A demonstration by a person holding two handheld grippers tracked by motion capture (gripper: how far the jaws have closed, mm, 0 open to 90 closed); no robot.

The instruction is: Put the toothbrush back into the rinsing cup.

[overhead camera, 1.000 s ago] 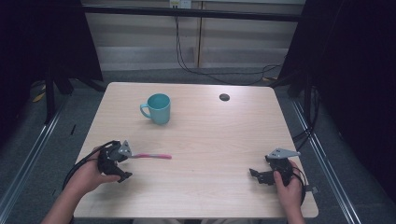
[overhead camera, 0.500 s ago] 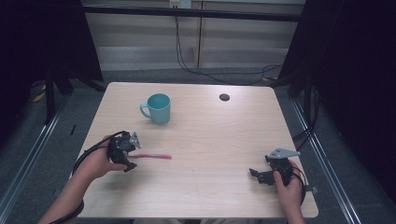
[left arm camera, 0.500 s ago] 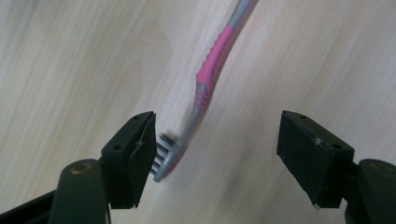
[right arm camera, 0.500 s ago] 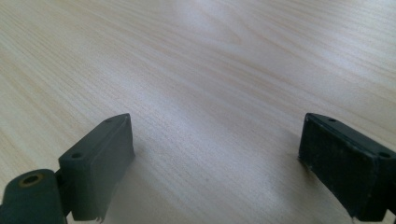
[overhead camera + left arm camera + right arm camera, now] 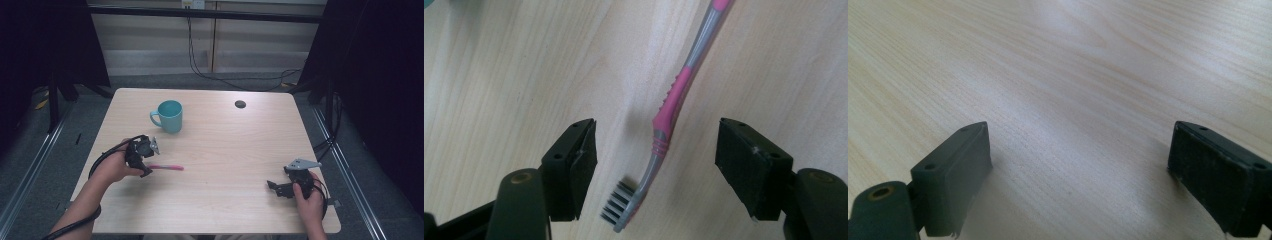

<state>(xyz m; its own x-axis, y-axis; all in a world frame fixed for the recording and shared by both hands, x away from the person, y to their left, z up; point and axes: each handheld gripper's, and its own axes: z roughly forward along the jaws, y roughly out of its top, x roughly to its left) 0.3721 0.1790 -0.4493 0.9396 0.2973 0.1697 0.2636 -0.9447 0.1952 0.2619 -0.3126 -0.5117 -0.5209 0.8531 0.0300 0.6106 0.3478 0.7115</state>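
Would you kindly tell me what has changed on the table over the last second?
The left gripper slid up to the toothbrush; its jaws have just been closing around the neck, not yet touching. Toothbrush, mug and right gripper stayed put.

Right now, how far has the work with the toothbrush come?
Early. Nothing looks finished: the toothbrush lies flat on the table, apart from the teal mug. In hand: the left tongs straddle its neck, jaws just closing, pads not touching. The right tongs rest open, far off. Gripping and lifting are left, perhaps into the mug.
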